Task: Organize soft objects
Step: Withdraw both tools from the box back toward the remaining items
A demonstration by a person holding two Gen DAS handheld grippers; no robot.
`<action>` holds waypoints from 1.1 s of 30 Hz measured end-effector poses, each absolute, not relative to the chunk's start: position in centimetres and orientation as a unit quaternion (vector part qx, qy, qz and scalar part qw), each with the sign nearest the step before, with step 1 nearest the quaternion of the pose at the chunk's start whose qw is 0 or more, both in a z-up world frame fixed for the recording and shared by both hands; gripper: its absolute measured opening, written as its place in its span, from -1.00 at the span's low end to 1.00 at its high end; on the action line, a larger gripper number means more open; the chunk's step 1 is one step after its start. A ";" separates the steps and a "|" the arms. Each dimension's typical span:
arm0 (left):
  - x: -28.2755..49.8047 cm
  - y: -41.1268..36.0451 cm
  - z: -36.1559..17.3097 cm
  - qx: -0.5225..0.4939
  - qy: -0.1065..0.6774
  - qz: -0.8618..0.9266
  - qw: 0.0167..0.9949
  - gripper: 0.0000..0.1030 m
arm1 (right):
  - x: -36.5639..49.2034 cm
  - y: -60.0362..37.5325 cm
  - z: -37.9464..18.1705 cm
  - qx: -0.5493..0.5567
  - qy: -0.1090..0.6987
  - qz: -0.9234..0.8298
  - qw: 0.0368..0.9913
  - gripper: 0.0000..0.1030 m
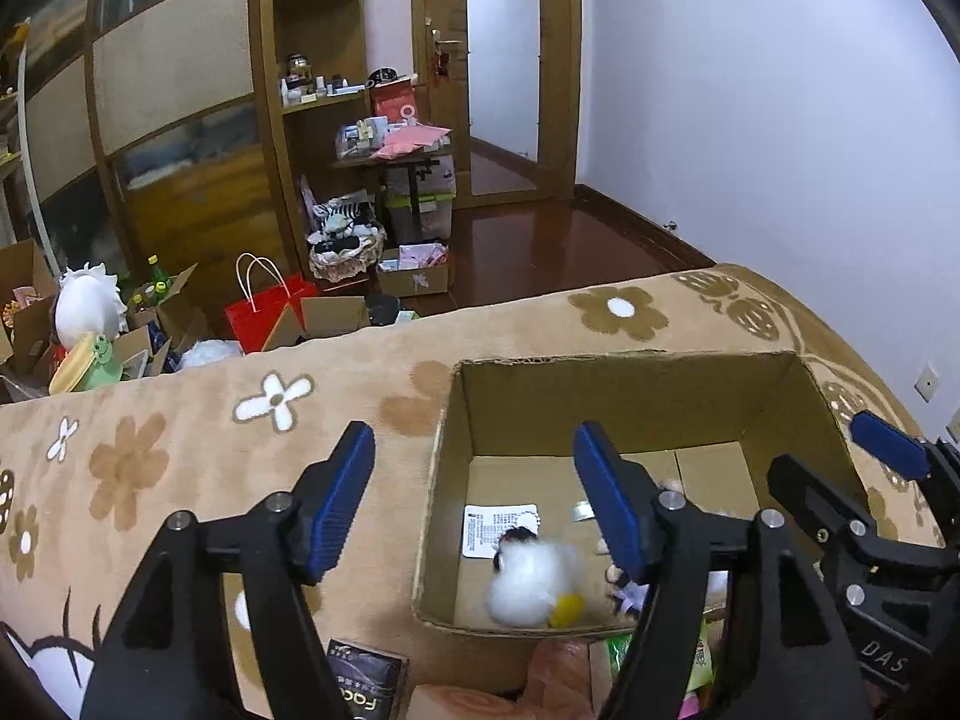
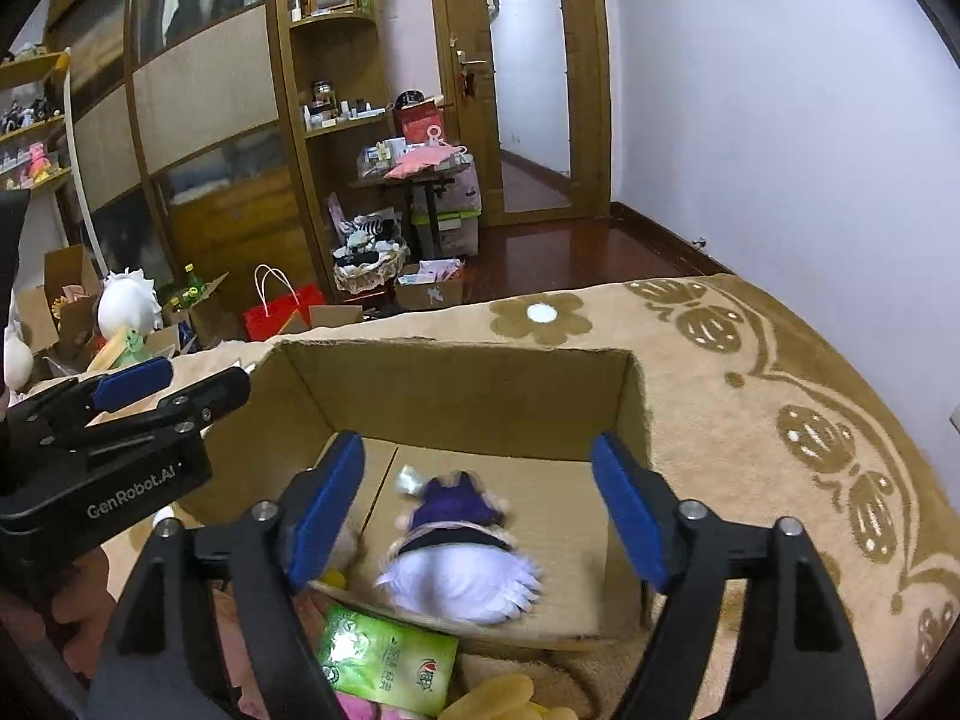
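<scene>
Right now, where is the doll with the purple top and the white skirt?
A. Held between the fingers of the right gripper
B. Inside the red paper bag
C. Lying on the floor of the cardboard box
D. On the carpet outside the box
C: in the right wrist view the doll lies on the bottom of the cardboard box, and the right gripper is open above it, its fingers not touching the doll.

matt brown cardboard box (image 2: 456,384) on a plush, fuzzy blanket (image 2: 750,420); fluffy white plush toy (image 1: 534,582); glossy green plastic packet (image 2: 390,660); polished wooden floor (image 1: 540,252) far off.
</scene>
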State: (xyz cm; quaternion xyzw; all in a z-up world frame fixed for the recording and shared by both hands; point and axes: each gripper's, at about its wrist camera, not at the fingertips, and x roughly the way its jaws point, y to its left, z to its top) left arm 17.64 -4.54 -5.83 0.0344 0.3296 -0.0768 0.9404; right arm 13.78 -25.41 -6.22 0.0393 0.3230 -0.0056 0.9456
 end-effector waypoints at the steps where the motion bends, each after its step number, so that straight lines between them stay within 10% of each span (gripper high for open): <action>1: 17.5 -4.4 -5.6 0.034 0.330 -0.076 0.940 0.48 | 13.7 -25.5 -6.0 0.038 0.321 -0.008 0.946 0.83; 33: 9.3 2.2 -3.6 0.011 0.380 0.009 0.925 0.77 | 6.1 -25.8 -2.1 0.066 0.337 -0.011 0.939 1.00</action>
